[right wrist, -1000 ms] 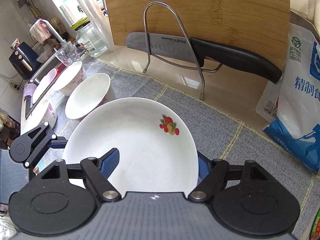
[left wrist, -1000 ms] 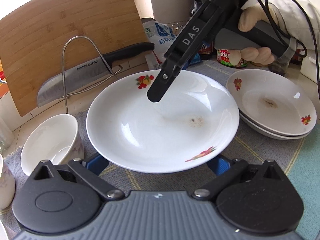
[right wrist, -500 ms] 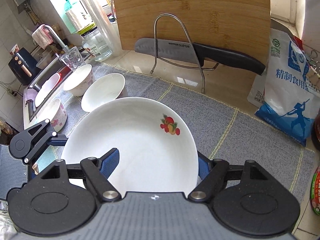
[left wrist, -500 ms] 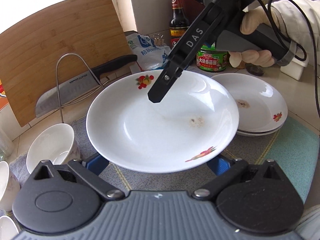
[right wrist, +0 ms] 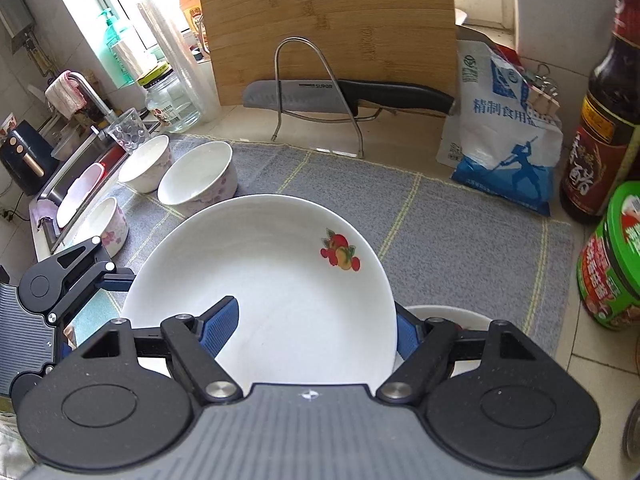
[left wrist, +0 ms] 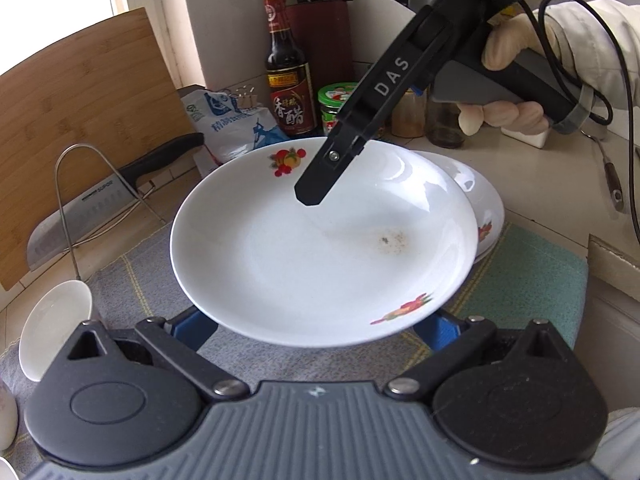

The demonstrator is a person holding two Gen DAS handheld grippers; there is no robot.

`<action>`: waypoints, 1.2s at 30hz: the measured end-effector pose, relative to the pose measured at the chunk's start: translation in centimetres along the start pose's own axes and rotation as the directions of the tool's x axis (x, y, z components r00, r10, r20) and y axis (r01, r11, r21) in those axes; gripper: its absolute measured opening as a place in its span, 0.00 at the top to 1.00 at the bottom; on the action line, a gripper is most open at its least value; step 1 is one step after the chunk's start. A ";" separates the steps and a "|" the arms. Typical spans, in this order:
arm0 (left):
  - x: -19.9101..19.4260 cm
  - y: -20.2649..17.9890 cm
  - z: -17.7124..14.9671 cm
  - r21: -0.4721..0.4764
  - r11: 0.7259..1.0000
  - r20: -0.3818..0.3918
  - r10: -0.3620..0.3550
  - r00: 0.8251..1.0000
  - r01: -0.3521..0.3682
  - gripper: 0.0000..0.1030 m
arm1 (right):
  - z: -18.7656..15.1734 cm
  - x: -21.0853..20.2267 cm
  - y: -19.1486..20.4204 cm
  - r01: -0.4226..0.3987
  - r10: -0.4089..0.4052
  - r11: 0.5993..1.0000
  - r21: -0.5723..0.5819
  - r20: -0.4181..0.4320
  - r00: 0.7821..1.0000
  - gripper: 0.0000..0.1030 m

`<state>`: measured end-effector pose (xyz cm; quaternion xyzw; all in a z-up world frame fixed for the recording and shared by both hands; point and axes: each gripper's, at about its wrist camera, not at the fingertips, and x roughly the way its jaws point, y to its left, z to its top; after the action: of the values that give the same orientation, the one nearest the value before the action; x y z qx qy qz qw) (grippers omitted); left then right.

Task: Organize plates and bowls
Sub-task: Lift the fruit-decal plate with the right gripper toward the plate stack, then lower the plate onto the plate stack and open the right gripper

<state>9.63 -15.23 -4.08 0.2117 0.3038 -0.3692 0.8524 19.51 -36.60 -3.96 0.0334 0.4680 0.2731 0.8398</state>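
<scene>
A white plate (left wrist: 280, 264) with fruit prints and a brown stain hangs in the air above the grey mat, carried by both grippers. My left gripper (left wrist: 314, 316) reaches under the plate's near edge, its blue fingers (left wrist: 192, 328) spread along the underside with their tips hidden. My right gripper (right wrist: 312, 320) straddles the far rim, with one blue pad (right wrist: 222, 322) inside the plate and the other behind it. Stacked plates (left wrist: 482, 208) lie just beyond and below the held plate, partly hidden by it. Three bowls (right wrist: 196, 178) stand on the mat's left end.
A cutting board (right wrist: 328, 28) and a knife (right wrist: 344, 94) in a wire rack stand at the back. A salt bag (right wrist: 504, 140), a vinegar bottle (left wrist: 288, 76) and a green jar (right wrist: 612, 264) crowd the right side. The sink (right wrist: 76, 184) lies at the left.
Both grippers have carried the plate to the right and a little up. It now overlaps the stacked plates, and the bowls have fallen behind at the left.
</scene>
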 end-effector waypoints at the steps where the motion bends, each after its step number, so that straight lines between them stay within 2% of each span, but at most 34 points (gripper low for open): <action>1: 0.1 -0.2 0.1 0.005 1.000 -0.001 -0.010 1.000 0.010 0.01 | -0.4 -0.3 -0.2 0.004 -0.004 1.000 0.010 0.002 1.000 0.19; 18: 2.7 -3.1 1.7 0.057 0.991 -0.024 -0.119 0.993 0.121 0.01 | -4.5 -2.8 -3.8 0.053 -0.057 0.990 0.129 0.029 0.998 0.19; 36: 4.5 -3.9 2.3 0.071 0.986 -0.056 -0.146 0.988 0.149 0.01 | -5.9 -2.7 -6.1 0.048 -0.053 0.983 0.175 0.021 0.998 0.19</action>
<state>9.92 -21.35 -5.96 0.2299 0.3261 -0.4370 0.8061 16.30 -44.24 -7.10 0.0984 0.4799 0.2092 0.8463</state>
